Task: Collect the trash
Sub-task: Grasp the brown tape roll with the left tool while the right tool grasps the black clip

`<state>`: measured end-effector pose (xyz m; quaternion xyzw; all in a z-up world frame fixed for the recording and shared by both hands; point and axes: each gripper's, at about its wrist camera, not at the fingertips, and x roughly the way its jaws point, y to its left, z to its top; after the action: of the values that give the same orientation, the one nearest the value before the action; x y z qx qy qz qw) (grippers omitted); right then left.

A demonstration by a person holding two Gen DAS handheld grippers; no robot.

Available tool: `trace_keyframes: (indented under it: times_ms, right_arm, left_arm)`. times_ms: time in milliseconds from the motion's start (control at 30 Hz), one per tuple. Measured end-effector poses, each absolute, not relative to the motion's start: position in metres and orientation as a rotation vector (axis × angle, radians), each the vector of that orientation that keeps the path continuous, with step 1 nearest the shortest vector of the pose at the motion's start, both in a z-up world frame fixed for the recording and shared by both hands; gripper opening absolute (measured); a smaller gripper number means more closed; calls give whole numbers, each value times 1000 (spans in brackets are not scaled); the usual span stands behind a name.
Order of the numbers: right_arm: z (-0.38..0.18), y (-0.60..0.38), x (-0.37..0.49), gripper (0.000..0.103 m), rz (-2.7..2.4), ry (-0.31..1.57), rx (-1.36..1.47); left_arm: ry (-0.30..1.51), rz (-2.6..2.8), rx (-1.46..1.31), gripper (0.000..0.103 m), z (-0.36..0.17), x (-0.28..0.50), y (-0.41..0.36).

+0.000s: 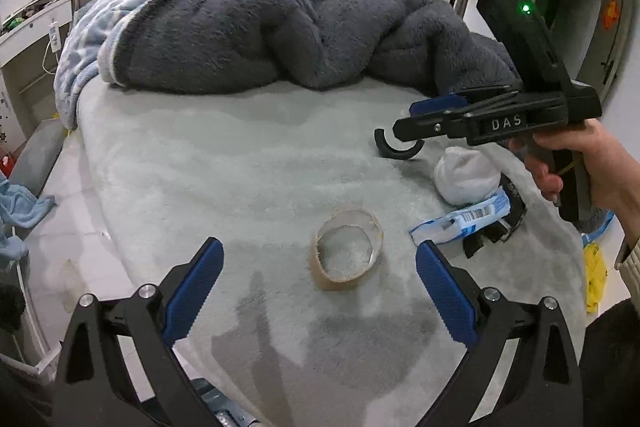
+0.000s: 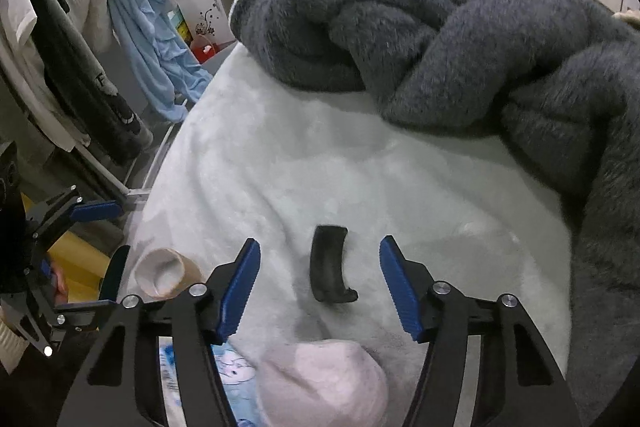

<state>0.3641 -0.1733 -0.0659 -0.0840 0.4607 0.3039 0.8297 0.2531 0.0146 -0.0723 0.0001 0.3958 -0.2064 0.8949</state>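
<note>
**Both grippers hanging open over litter on the bed**

Left wrist view: you are holding your left gripper point(image 1: 320, 283) released above the pale bed cover point(image 1: 240, 167), its blue pads spread wide and gripping nothing. An empty tape roll point(image 1: 347, 250) is lying on its side between and just beyond the fingers. To its right, a blue-and-white wrapper point(image 1: 460, 221) is resting against a white wad point(image 1: 466, 179), with a dark packet point(image 1: 500, 231) partly under them. Farther back, your right hand point(image 1: 576, 163) is gripping the right gripper point(image 1: 404, 127) above a curved black piece point(image 1: 398, 149); from here its fingers are looking close together. A grey blanket point(image 1: 260, 31) is heaped across the head of the bed.

Right wrist view: you are keeping the right gripper point(image 2: 320, 287) released too, fingers apart, with the curved black piece point(image 2: 330, 267) lying on the cover between them, touching neither pad. The tape roll point(image 2: 166, 273) is sitting at lower left, near the left gripper point(image 2: 80, 247). The white wad point(image 2: 324, 383) is filling the bottom edge, beside the wrapper point(image 2: 236, 383).
</note>
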Motion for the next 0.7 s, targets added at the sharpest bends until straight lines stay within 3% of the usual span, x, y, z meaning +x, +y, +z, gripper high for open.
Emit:
trace_keyframes:
  times_ms: [167,233,600,700]
  right_arm:
    - [-79,-175,370,53,657,998,-157]
    - [-82,-175,373,50,659,1000,-145]
    - [-102,-151,371,31,657,1007,-246]
    - [-102,-153,371,20,639,1002,-260]
  left_arm:
    - [831,-454,-9,94,-78,260,3]
    - [838,-456,-13,83,-82,264,-1]
    - [907,-448,-9,67,-104,272,-11]
    - [915,-446,-48,64,-109,274,-10]
